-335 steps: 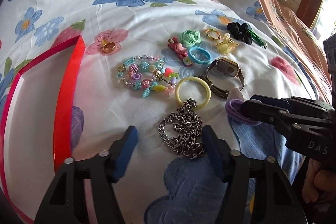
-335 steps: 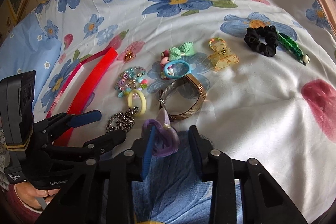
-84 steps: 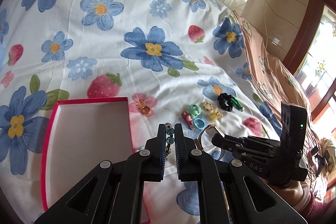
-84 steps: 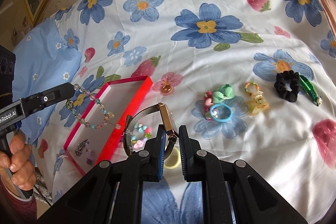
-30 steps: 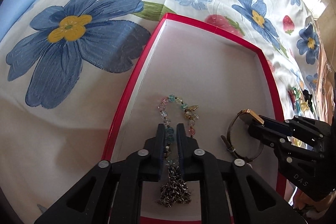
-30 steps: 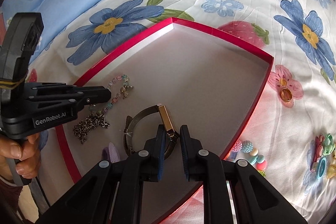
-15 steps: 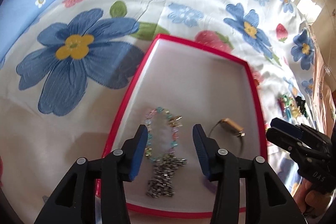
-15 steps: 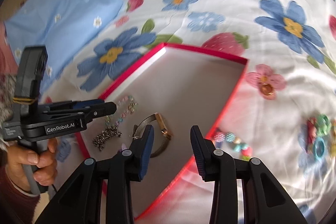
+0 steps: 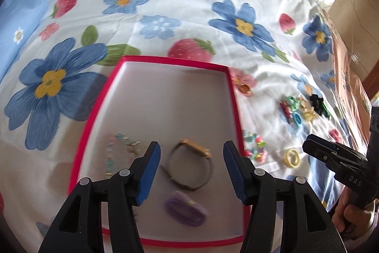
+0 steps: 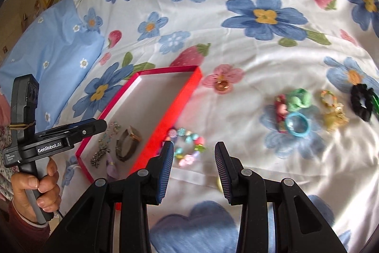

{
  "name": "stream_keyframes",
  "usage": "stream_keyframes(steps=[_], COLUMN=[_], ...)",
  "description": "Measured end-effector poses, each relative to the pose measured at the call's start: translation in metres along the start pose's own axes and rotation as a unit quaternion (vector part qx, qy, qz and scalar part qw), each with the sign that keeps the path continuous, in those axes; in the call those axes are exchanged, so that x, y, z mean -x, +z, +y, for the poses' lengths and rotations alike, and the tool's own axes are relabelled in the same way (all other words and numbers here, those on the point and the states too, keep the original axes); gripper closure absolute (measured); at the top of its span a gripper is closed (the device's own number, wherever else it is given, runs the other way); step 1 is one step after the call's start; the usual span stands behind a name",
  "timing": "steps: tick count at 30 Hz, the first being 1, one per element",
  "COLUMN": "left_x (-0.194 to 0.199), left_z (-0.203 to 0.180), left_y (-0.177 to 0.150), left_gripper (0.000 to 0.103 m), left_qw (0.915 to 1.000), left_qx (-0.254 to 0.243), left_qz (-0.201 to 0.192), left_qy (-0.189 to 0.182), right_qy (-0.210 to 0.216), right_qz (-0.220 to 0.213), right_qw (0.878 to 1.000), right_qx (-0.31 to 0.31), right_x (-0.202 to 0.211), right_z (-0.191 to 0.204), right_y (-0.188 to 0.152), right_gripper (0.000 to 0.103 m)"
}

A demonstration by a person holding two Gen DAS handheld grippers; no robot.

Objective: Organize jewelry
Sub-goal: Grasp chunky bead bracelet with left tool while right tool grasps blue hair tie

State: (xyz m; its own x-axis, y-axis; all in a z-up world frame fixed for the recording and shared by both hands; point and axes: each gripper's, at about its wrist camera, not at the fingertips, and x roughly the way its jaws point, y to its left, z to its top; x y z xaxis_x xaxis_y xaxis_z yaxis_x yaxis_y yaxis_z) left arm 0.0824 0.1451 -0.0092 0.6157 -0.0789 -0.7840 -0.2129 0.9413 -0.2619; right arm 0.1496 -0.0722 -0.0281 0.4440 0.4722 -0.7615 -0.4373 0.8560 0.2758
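A red-rimmed box lies on the flowered bedsheet. In it lie a gold watch, a pale bead bracelet, a purple scrunchie and a silver chain. My left gripper is open and empty above the box. My right gripper is open and empty over the sheet, just right of the box, near a colourful bead bracelet. A yellow ring lies beside it.
Further right lie a blue ring, a green bow, a yellow claw clip, a black scrunchie and an amber ring. A light blue pillow lies at the left.
Both grippers opened, leaving the bead bracelet and the watch in the box, then pulled back. The right gripper has swung right, over the sheet beside the box.
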Motion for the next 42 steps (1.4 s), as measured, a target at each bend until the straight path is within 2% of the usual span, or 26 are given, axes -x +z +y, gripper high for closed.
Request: stream_keyframes(steps=[8,18,24,32,39,40,42], left_x=[-0.013,-0.043,-0.063,-0.092,-0.121,-0.125,-0.129], left_z=[-0.035,-0.081,-0.098,-0.118,-0.124,-0.124,-0.123], left_y=[0.009,0.019,0.017,0.012,0.009,0.009,0.009], left_gripper=[0.047,0.047,0.047,0.048,0.064,0.073,0.081], left_qw=[0.9992,0.9962,0.9927,0.9863,0.9820,0.9816,0.9818], left_qx=[-0.033,-0.076,-0.105,-0.145,-0.164,-0.162,-0.162], left_qz=[0.014,0.026,0.049,0.074,0.093,0.100,0.099], left_qy=[-0.018,-0.034,-0.034,-0.027,-0.006,-0.008,-0.007], right_qy=[-0.034,-0.080,-0.083,-0.068,-0.090,-0.094,-0.104], right_qz=[-0.013,-0.032,-0.030,-0.015,-0.003,-0.001,0.010], right_qw=[0.998,0.993,0.992,0.994,0.993,0.993,0.992], right_qx=[-0.042,-0.082,-0.092,-0.086,-0.070,-0.069,-0.067], right_x=[0.022,0.042,0.042,0.017,-0.013,-0.017,-0.028], right_z=[-0.047,-0.101,-0.119,-0.117,-0.117,-0.119,-0.123], right_y=[-0.013,-0.014,-0.016,-0.008,0.007,0.008,0.010], right_gripper=[0.065,0.065,0.065,0.065,0.065,0.065,0.066])
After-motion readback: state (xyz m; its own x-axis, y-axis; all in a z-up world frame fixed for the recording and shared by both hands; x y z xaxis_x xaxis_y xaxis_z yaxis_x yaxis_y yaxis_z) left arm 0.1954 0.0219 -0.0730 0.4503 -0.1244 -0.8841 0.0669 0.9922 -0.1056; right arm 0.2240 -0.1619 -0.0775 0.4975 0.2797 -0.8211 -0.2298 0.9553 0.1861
